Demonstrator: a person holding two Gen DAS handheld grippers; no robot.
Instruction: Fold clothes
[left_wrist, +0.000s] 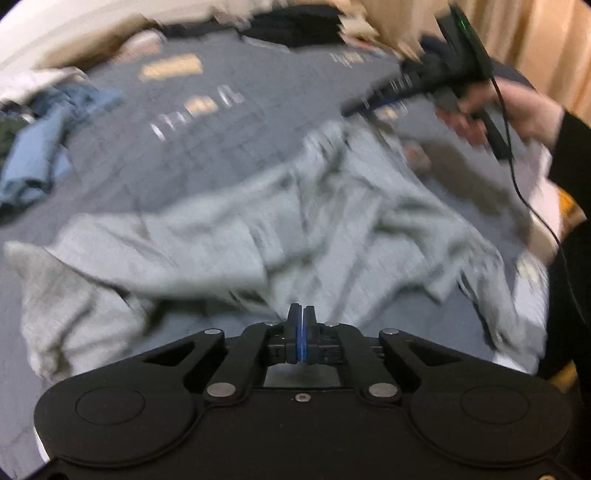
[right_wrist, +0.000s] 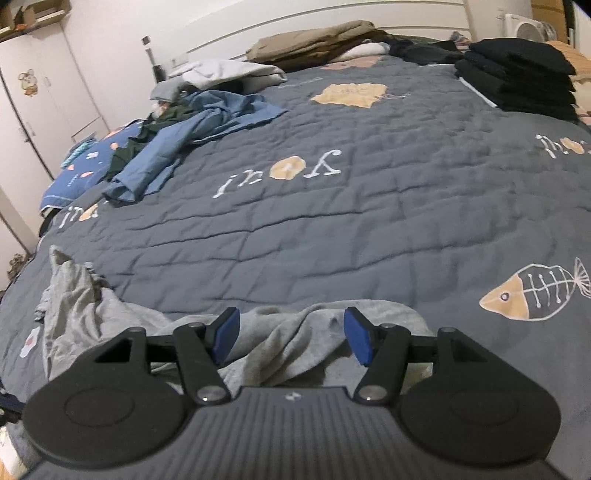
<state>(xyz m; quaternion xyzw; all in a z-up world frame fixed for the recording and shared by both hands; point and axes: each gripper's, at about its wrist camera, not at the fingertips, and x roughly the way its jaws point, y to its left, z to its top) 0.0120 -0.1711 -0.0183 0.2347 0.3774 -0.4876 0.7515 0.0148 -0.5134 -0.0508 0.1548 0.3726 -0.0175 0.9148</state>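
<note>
A crumpled grey garment (left_wrist: 280, 229) lies on a dark quilt (right_wrist: 332, 221) covering a bed. The left gripper (left_wrist: 302, 325) has its blue pads pressed together, holding nothing visible. The right gripper (right_wrist: 291, 336) hovers over the garment with jaws apart, gripping nothing.

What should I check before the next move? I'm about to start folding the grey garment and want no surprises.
1. Left gripper empty: ok, jaws shut, no cloth visible between them.
2. Right gripper ready to grasp: ok, jaws open over the grey garment, pads not pressing it.
3. Garment spread flat: not ok, it lies crumpled on the quilt.
4. Free quilt space beyond the garment: ok.
5. Blue clothes and black folded stack out of the way: ok, both lie far off.
6. Which part of the garment is which: cannot tell; the left wrist view is blurred.
</note>
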